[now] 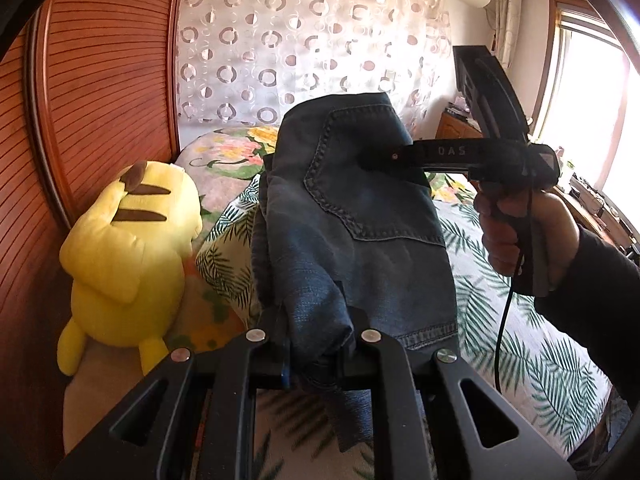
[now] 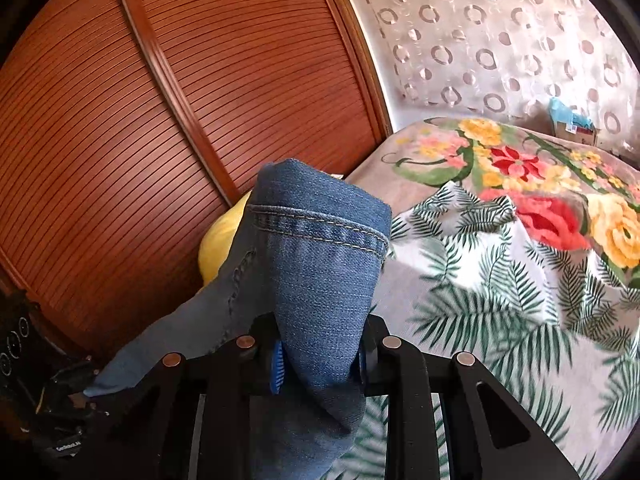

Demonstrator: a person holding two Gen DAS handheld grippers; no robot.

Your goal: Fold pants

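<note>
The pants [image 1: 352,216], a pair of blue jeans, are lifted off the bed [image 1: 520,320] and hang between the two tools. In the left wrist view, the left tool [image 1: 316,344] is clenched on a bunched fold of denim close to its base, and the cloth rises in front of it with a stitched back pocket facing the camera. The right tool [image 1: 384,156] reaches in from the right of that view, its dark fingers biting the upper edge of the jeans beside the pocket; a hand [image 1: 516,232] in a dark sleeve grips its handle, and a black cable hangs below it. In the right wrist view, the right tool [image 2: 320,360] is closed on a thick wad of denim, the blue pads [image 2: 277,368] pressing on it from either side, and a hemmed edge with double stitching stands above the fingers. A strip of denim stretches away toward the lower left of that view. Under the jeans lies a sheet printed with green leaves, with a flowered blanket [image 2: 520,184] beyond it. A yellow plush toy [image 1: 128,252] sits on the bed against the slatted wooden panel [image 1: 100,92].
</note>
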